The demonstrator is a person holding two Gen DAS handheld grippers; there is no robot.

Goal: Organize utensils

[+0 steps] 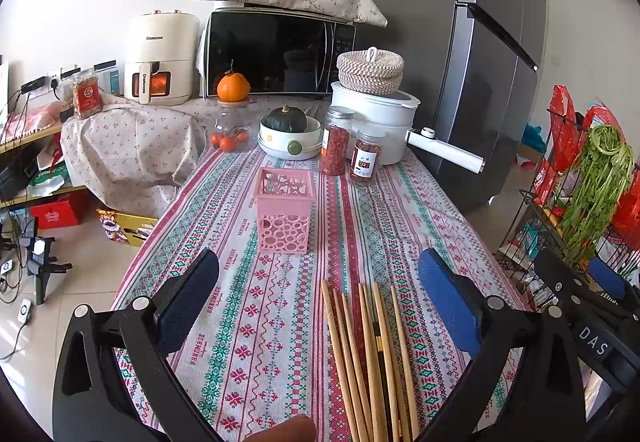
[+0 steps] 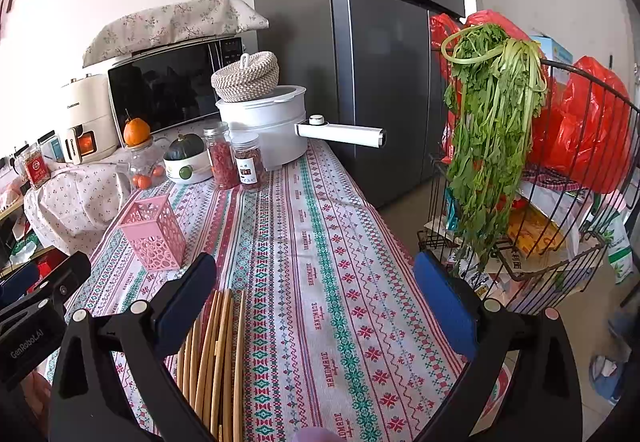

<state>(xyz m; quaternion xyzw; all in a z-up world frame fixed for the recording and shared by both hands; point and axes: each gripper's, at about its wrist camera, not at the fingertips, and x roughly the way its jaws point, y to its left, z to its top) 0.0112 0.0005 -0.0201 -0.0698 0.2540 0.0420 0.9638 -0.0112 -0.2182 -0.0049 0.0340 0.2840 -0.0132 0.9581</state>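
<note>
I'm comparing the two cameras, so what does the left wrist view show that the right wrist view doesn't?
Only the left wrist view shows the floor at left with a red box and a yellow box. Only the right wrist view shows the whole wire rack and the full hanging greens. Both show the chopsticks lying on the tablecloth, the pink basket standing empty, the microwave, and open tongs.
</note>
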